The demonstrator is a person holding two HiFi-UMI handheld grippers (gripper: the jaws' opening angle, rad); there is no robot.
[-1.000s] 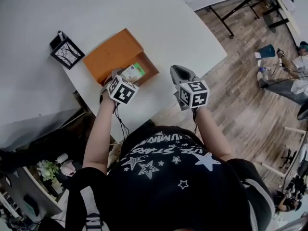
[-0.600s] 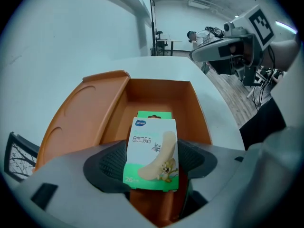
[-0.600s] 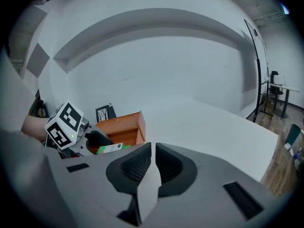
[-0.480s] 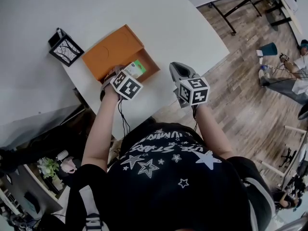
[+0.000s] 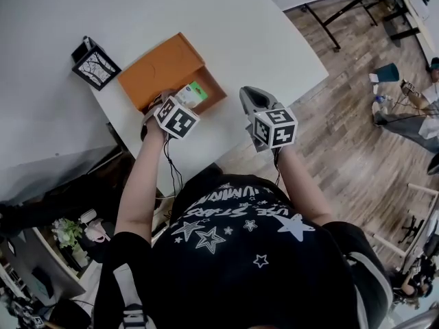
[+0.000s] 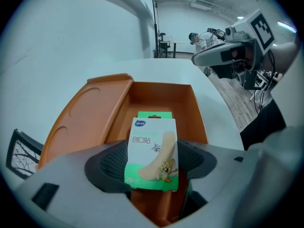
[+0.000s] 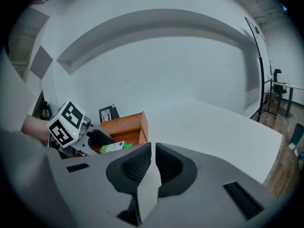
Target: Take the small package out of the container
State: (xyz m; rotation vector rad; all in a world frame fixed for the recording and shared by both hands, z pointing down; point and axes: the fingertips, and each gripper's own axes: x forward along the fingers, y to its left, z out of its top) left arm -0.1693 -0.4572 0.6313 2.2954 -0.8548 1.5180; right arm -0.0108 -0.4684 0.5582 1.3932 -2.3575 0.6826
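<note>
The small package (image 6: pixel 152 151), a white and green plaster box, stands upright between the jaws of my left gripper (image 6: pixel 152 164), which is shut on it. It hangs over the near end of the open orange container (image 6: pixel 161 96), whose lid lies folded out to the left. From the head view, the package (image 5: pixel 192 93) shows just beyond my left gripper (image 5: pixel 180 103) at the container's (image 5: pixel 161 70) near right corner. My right gripper (image 5: pixel 251 101) hovers to the right of the container over the white table. Its jaws are shut on nothing (image 7: pixel 153 161).
A black framed holder (image 5: pixel 96 68) stands on the table (image 5: pixel 240 26) left of the container. The table's edge runs close under both grippers, with wooden floor (image 5: pixel 343 136) beyond. Black table legs (image 5: pixel 336 9) and a seated person are far right.
The left gripper keeps its hold on the package over the container's near end, barely shifted. The right gripper stays where it was, shut.
</note>
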